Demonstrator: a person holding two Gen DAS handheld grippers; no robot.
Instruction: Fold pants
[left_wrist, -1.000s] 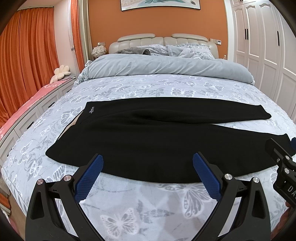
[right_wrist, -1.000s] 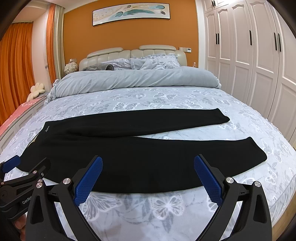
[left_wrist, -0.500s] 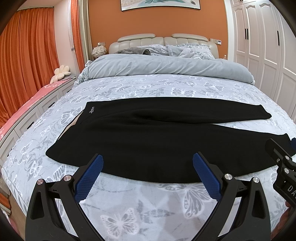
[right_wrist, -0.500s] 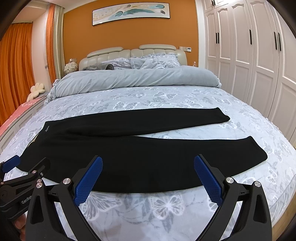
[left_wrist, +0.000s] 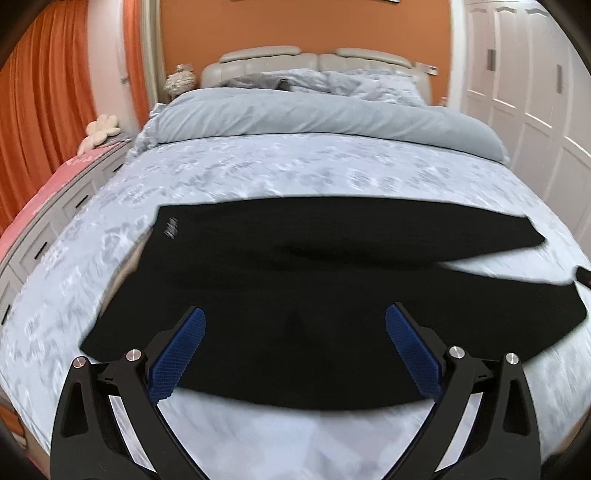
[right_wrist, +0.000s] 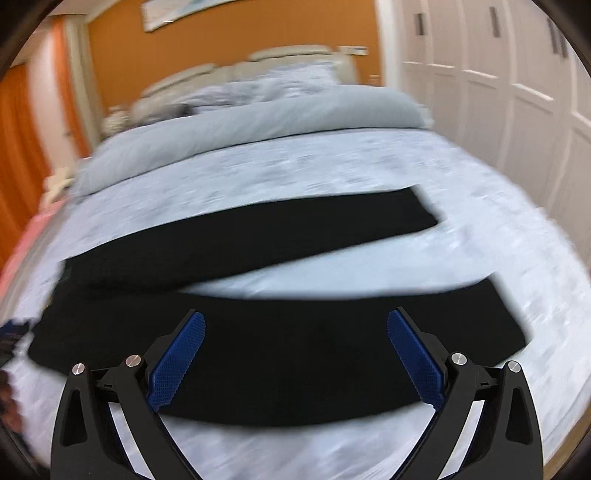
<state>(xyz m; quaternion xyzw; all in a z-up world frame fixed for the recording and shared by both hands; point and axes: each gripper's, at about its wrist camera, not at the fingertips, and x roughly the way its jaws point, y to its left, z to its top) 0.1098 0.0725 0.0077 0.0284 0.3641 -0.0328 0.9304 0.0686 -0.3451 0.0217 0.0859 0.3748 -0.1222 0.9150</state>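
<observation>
One pair of black pants (left_wrist: 295, 280) lies spread on one bed (left_wrist: 303, 173), its two legs apart at the cuffs. Two grippers hang over it: the left gripper (left_wrist: 295, 350) and the right gripper (right_wrist: 295, 354), each with two blue pads and jaws set wide. One rolled grey duvet (left_wrist: 314, 114) lies below one headboard (left_wrist: 317, 61).
</observation>
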